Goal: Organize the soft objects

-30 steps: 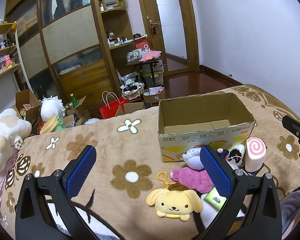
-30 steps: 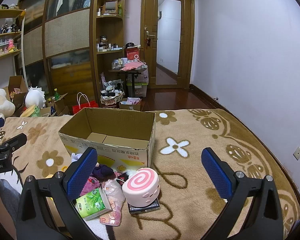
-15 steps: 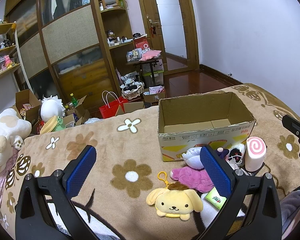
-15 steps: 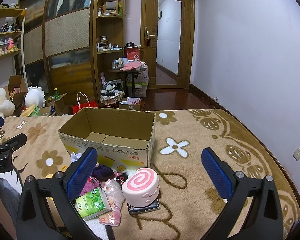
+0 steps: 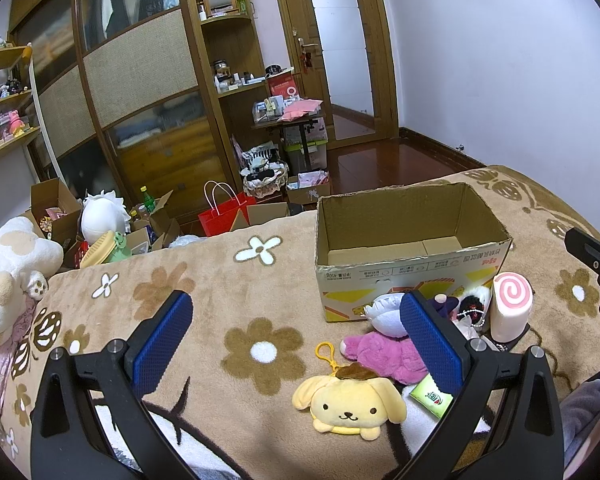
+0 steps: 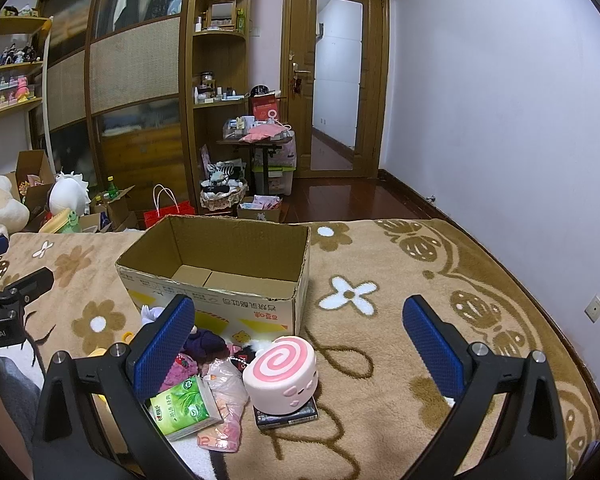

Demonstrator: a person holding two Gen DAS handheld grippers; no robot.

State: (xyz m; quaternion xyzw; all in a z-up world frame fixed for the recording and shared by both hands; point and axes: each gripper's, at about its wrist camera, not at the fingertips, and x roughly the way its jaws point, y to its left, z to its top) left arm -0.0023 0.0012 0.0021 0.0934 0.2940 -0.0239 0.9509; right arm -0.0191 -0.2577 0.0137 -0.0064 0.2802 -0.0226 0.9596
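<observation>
Two tongs spread wide, both empty, over my blanket-covered bed. Left tongs nearest yellow dog plush, just ahead, slightly right, long axis crosswise. Empty cardboard box beyond. Right tongs face pink swirl roll.

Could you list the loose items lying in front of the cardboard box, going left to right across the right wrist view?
Green tissue packet → crinkled clear plastic bag with pink contents → pink-and-white swirl roll cushion, which sits on a dark flat case.
</observation>
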